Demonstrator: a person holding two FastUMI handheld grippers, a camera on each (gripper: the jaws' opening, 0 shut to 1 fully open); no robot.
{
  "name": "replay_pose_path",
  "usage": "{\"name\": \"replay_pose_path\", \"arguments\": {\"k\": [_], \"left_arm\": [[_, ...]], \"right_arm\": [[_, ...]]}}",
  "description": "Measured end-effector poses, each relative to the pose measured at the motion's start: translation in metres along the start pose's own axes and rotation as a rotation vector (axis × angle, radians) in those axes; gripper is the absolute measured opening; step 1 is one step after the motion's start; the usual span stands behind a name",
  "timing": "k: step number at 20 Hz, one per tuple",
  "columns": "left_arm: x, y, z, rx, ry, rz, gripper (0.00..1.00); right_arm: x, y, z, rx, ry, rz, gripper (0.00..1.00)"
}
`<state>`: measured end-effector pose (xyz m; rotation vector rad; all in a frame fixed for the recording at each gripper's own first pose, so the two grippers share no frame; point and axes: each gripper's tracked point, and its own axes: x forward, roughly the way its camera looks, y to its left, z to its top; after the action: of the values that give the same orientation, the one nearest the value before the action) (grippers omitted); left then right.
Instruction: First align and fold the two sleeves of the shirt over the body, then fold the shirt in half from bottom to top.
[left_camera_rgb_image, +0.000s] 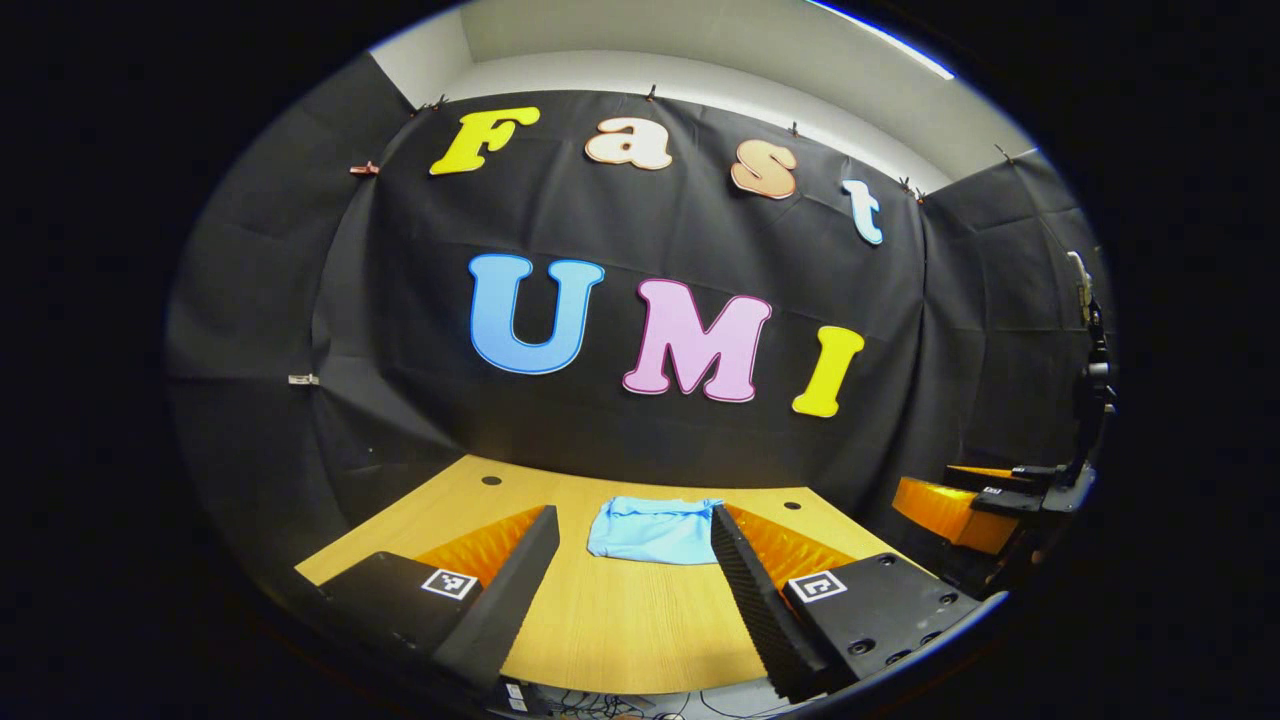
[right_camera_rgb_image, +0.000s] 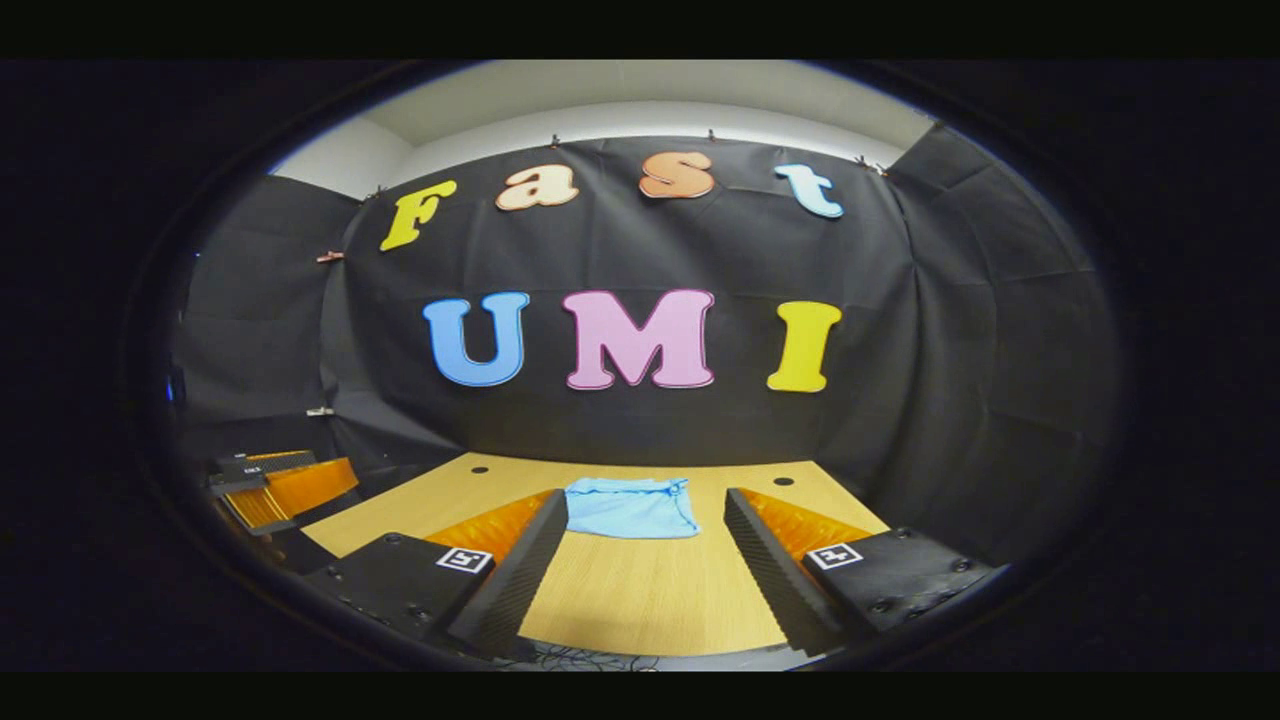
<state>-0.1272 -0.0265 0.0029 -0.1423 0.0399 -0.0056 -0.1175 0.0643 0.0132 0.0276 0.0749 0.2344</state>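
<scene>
Spread wide and holding nothing, the left gripper (left_camera_rgb_image: 632, 585) and right gripper (right_camera_rgb_image: 645, 565) hover over the near edge of the wooden worktop (left_camera_rgb_image: 620, 630). Beyond them, toward the worktop's far edge, lies the light-blue shirt (right_camera_rgb_image: 630, 507), apparently already a compact folded bundle. Both folds look done; withdrawing likely remains.

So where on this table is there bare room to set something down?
The wooden table is bare from its near edge up to the folded light-blue shirt, and on both sides of the shirt toward the far corners. Only the middle of the far half is taken, by the shirt. Both tongs, left and right, hang open.
</scene>
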Motion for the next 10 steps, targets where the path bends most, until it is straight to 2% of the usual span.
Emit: {"name": "replay_pose_path", "arguments": {"k": [10], "left_arm": [[0.002, 0.018, 0.007, 0.022, 0.000, 0.041, 0.97]], "right_arm": [[0.013, 0.037, 0.005, -0.026, 0.036, 0.065, 0.98]]}}
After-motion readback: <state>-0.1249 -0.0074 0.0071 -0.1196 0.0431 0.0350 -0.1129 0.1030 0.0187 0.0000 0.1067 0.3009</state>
